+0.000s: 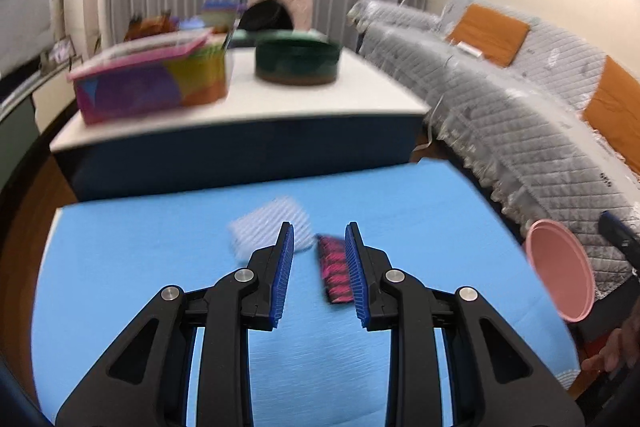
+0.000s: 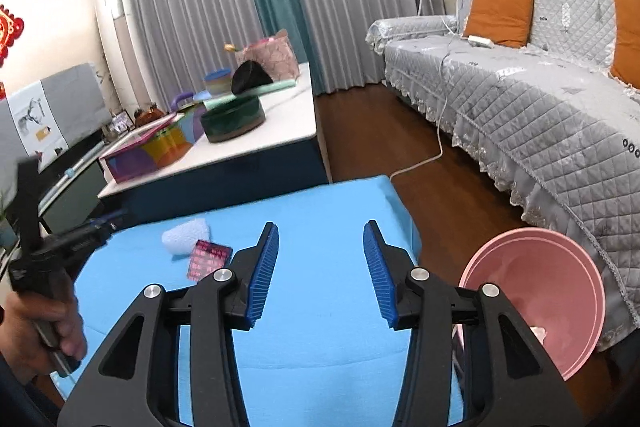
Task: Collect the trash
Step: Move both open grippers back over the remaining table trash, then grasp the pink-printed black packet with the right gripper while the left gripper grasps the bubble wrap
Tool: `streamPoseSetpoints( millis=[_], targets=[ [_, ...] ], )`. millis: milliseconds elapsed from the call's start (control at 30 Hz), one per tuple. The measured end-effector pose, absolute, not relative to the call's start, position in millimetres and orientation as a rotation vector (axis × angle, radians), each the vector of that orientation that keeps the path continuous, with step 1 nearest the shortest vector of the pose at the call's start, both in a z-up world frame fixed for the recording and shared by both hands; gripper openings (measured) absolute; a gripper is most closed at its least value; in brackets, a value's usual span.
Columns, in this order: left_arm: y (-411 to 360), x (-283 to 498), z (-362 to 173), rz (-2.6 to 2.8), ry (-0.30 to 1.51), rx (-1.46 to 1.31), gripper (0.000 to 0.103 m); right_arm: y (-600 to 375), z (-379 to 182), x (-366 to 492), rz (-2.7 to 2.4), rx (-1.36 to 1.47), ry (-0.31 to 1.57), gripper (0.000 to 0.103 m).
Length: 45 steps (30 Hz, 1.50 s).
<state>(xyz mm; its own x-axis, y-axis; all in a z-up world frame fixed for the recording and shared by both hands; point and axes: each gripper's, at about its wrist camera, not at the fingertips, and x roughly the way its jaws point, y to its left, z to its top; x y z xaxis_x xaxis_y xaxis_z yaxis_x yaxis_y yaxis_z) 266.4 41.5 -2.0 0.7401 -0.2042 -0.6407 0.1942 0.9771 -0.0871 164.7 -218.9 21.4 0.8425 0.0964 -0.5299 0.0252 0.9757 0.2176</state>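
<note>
Trash: a white crumpled piece of soft packing material [image 1: 272, 227] and a flat black wrapper with pink print [image 1: 335, 269] lie on the light blue cloth-covered surface [image 1: 140, 267], just beside each other; whether they touch, I cannot tell.
Trash in right view: the white piece [image 2: 186, 235] and the pink-printed wrapper [image 2: 209, 259] are at about 10 o'clock from the right gripper, near the far left part of the blue surface [image 2: 320, 347].
Left gripper [image 1: 320, 269]: the blue ribbed fingers [image 1: 282, 279] stand partly apart, with nothing between them. They hang above the cloth; the wrapper shows just inside the right finger, the white piece behind the left fingertip.
Right gripper [image 2: 320, 269]: the blue fingers [image 2: 262, 275] are spread apart, holding and touching nothing; only bare blue cloth is seen in the gap.
Pink round plastic basin [image 2: 540, 291]: at 3 o'clock from the right gripper, beside the blue surface and in front of the grey quilted sofa [image 2: 540, 115].
Basin contents: a small pale scrap lies near its lower rim.
Person's hand [image 2: 44, 331]: at 9 o'clock in the right view, holding the handle of the left gripper.
</note>
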Motion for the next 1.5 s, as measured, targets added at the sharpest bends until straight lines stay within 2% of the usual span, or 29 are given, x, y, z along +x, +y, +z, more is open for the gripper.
streamPoseSetpoints(
  millis=[267,367,667,800,967,1100,1400,1467,1500],
  targets=[
    [69.7,294.9,-21.5,-0.191,0.705,0.022,0.027,-189.5,5.5,170.7,0.093,0.179,0.597,0.046],
    [77.5,305.2,-30.2,-0.19,0.724,0.017,0.027,-172.0,2.6,177.4,0.124,0.148,0.604,0.052],
    [106.9,320.5,-46.0,-0.192,0.755,-0.02,0.027,-123.3,-17.2,230.9,0.185,0.181,0.674,0.056],
    [116.6,324.3,-49.8,-0.205,0.765,-0.045,0.027,-92.9,-36.3,258.3,0.22,0.173,0.719,0.064],
    [118.4,326.7,-49.5,-0.23,0.752,-0.071,0.027,-67.2,-63.6,286.2,0.243,0.177,0.797,0.067],
    [110.3,331.1,-55.5,-0.257,0.762,-0.06,0.044,-49.5,-79.2,301.6,0.27,0.16,0.854,0.068],
    [103.1,346.5,-73.2,-0.272,0.818,-0.098,0.045,-42.1,-100.3,318.6,0.232,0.134,0.922,0.068],
    [100.3,347.6,-75.3,-0.28,0.827,-0.105,0.045,-44.3,-102.6,320.5,0.228,0.14,0.933,0.067],
    [99.0,347.8,-76.1,-0.284,0.832,-0.106,0.045,-45.9,-103.7,321.0,0.228,0.146,0.936,0.063]
  ],
)
